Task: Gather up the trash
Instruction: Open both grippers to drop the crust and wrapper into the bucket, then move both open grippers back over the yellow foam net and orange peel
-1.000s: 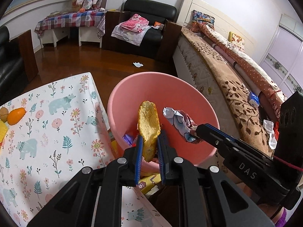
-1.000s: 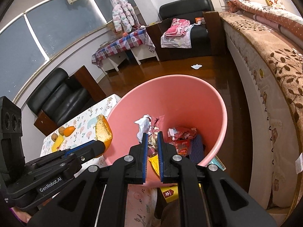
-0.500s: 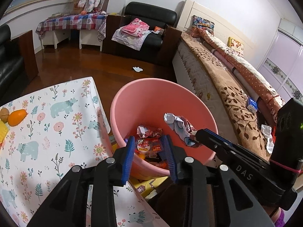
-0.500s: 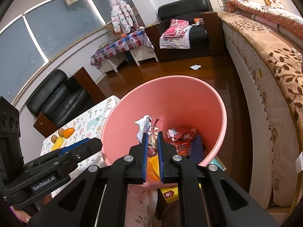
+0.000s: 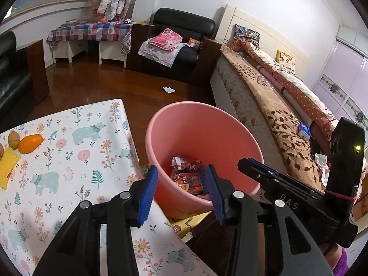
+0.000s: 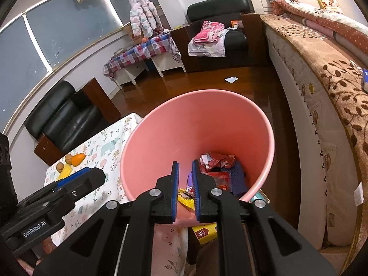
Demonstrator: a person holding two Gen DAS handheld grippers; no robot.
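Your left gripper [image 5: 181, 189] fingers gape empty; right gripper [image 6: 184, 189], marked "DAS", slightly parted, empty, hiding bin [image 6: 202, 119] trash.

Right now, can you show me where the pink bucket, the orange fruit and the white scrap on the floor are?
pink bucket [image 6: 197, 124]: right wrist view, bare inner wall.
orange fruit [image 5: 30, 143]: left wrist view, middle of its skin.
white scrap [image 5: 169, 89]: left wrist view, its centre, on the floor.

- A home bedroom-living room: a bed [image 5: 276, 96] with patterned blankets beside dark wooden flooring.
- A black armchair [image 5: 181, 36] holds folded laundry.
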